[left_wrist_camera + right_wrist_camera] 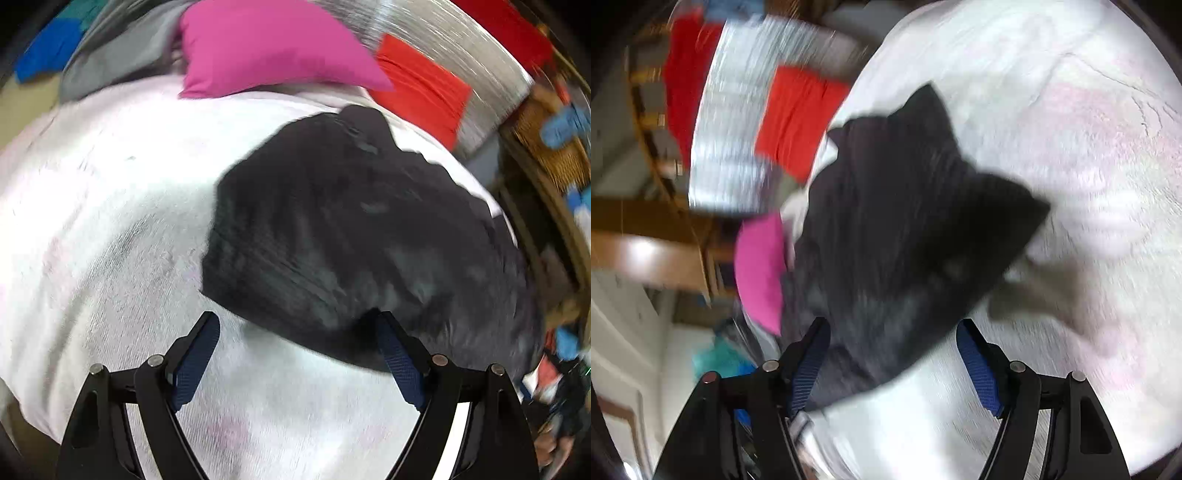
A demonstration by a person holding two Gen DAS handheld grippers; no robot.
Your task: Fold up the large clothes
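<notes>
At the bottom of each frame, the left gripper and right gripper are hovering with fingers apart, gripping nothing, probably lining up on an edge. Mid-frame, the black garment is lying bunched on the white cover, a clear folding surface. Upper frame, a pink cushion is sitting aside.

The black garment lies bunched on the white blanket and is the main obstacle. Left of the garment and in front of it, the blanket is bare and open for a pass. Behind the garment, a pink pillow blocks the way, with a red cloth beside it. Right of the garment, cluttered wooden furniture stands close.
</notes>
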